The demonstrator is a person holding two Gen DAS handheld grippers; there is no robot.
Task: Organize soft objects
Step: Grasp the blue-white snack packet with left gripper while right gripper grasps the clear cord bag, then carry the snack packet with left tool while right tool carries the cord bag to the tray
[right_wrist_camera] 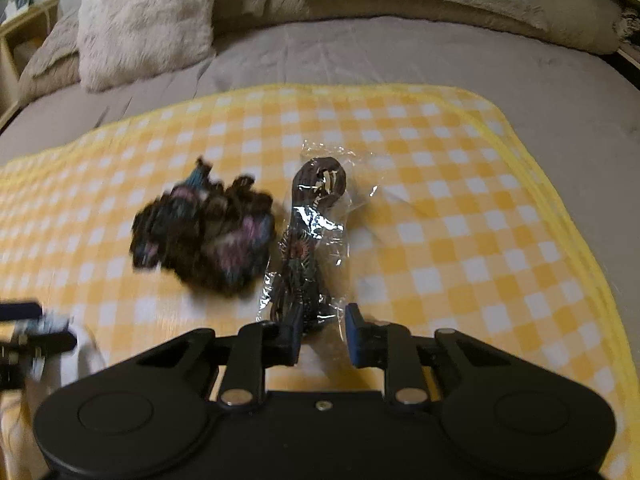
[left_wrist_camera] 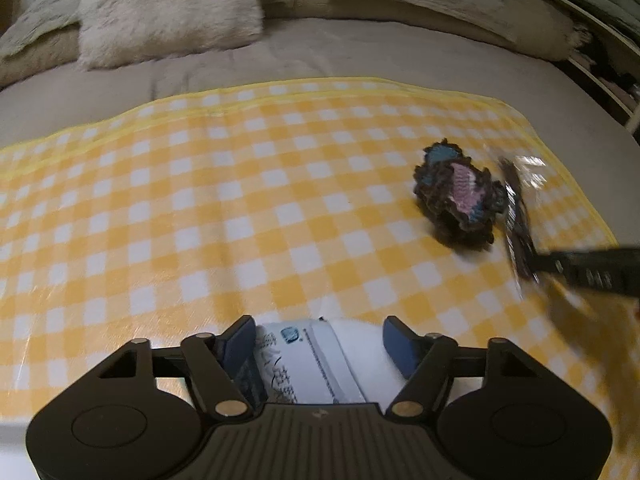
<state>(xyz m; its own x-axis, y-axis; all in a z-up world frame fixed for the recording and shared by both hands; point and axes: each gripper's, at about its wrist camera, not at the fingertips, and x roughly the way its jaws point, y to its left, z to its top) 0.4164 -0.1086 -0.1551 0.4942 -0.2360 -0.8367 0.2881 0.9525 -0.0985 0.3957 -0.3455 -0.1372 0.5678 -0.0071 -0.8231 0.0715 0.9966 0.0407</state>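
My left gripper (left_wrist_camera: pixel 319 340) has its jaws wide around a white soft pack with a printed label (left_wrist_camera: pixel 308 364); the left pad touches it, the right pad stands a little off it. A dark crocheted piece with pink and blue patches (left_wrist_camera: pixel 456 196) lies on the yellow checked cloth (left_wrist_camera: pixel 200 208); it also shows in the right wrist view (right_wrist_camera: pixel 204 232). My right gripper (right_wrist_camera: pixel 322 334) is partly open around the near end of a clear plastic bag holding a dark brown item (right_wrist_camera: pixel 314 236). The right gripper shows in the left view (left_wrist_camera: pixel 576 266) at the bag (left_wrist_camera: pixel 516 216).
The checked cloth (right_wrist_camera: pixel 460 216) covers a grey-brown bed (right_wrist_camera: pixel 360 56). A furry cream pillow (left_wrist_camera: pixel 168 12) and beige pillows lie at the far end. A wooden shelf (right_wrist_camera: pixel 24 36) stands at far left. The left gripper and white pack show at the lower left (right_wrist_camera: pixel 36 336).
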